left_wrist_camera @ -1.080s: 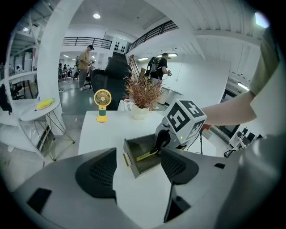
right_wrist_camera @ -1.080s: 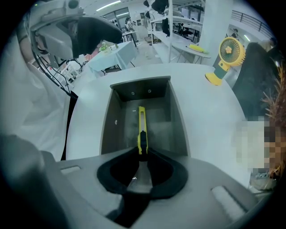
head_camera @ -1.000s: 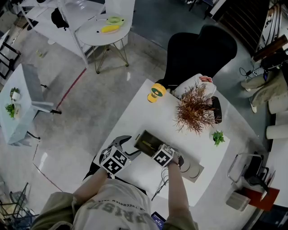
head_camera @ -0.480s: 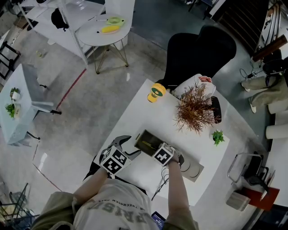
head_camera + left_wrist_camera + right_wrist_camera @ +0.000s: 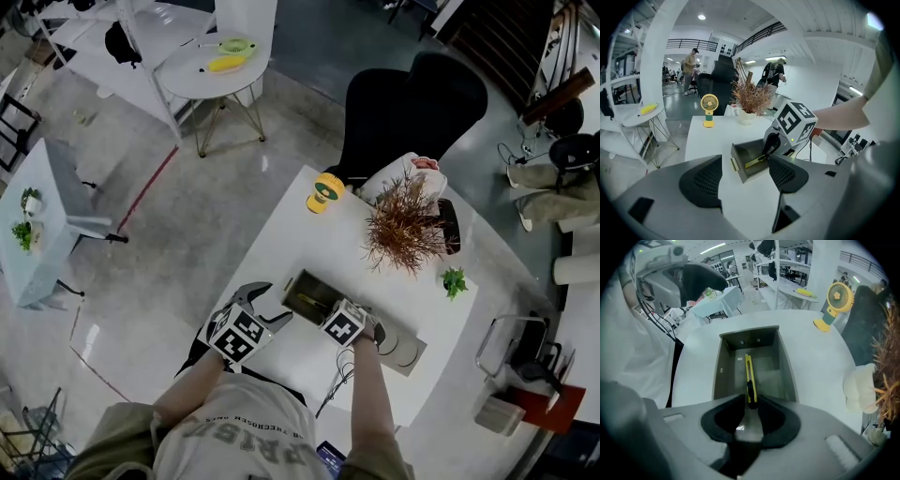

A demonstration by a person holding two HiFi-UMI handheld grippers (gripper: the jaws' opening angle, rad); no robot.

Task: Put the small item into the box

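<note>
white table (image 5: pixel 309 239) carries the open grey box (image 5: pixel 723 366) near the edge closest to you. the yellow utility knife (image 5: pixel 749 373) sits lengthwise inside the box, with its black end between the jaws of your right gripper (image 5: pixel 751 405). those jaws have just been opening and stand slightly apart round it. your left gripper (image 5: pixel 745 164) hangs over the table just beside the box's near corner, jaws wide apart and empty.

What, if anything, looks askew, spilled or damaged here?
Nothing stands out. The yellow utility knife sits lengthwise inside the grey box, and the fan stands upright on the white table.
</note>
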